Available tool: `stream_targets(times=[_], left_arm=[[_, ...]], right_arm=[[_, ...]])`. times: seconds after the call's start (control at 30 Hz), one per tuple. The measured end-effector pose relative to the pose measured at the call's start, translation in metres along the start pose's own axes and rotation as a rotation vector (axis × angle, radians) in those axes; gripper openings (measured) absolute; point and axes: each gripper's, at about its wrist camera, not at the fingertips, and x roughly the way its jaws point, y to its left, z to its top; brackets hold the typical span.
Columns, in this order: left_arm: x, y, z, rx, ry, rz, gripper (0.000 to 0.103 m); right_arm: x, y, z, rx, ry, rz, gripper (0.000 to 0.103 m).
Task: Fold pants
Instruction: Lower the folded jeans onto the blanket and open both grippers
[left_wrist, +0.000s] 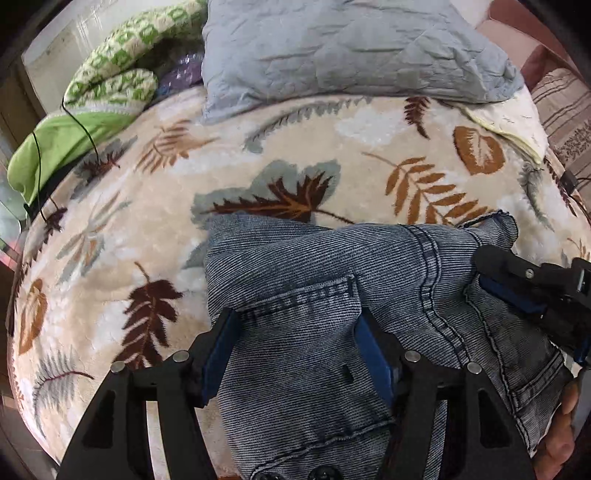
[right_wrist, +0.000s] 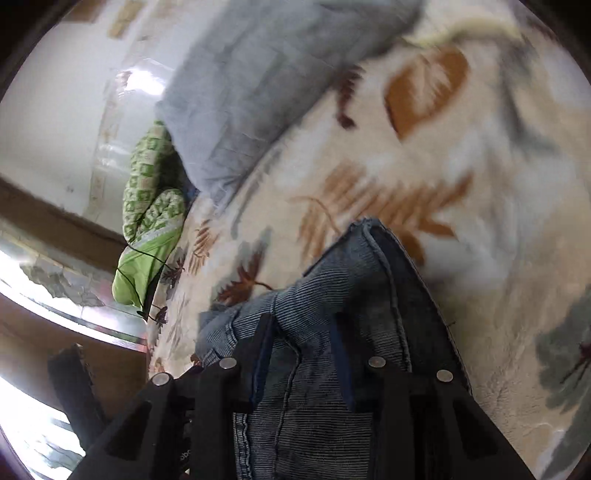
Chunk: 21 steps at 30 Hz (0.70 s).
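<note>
Jeans (left_wrist: 314, 295) lie bunched on the leaf-patterned bed blanket (left_wrist: 110, 258), denim gathered between the spread fingers of the left hand-held gripper (left_wrist: 295, 354), while the right hand-held gripper (right_wrist: 301, 354), also straddling denim, pinches the fabric edge alongside, near a grey pillow (left_wrist: 332, 48).

A cream plush blanket with leaf prints (left_wrist: 122, 236) covers the bed; a crumpled grey-blue quilted pillow (left_wrist: 347, 48) lies at its far edge (a green-and-white patterned quilt (left_wrist: 122, 62) beside it).
</note>
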Motion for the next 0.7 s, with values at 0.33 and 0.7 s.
stream_targets(times=[0.33,0.7], left_arm=[[-0.057,0.031,-0.07,-0.021,-0.044,-0.087,0.066],[-0.048,0.017,-0.093,0.05,-0.059,-0.044,0.069]], right_arm=[[-0.081,0.028,-0.053,-0.219,-0.096,0.012,0.034],[-0.069,0.013,-0.105,-0.34,0.006,-0.175,0.035]])
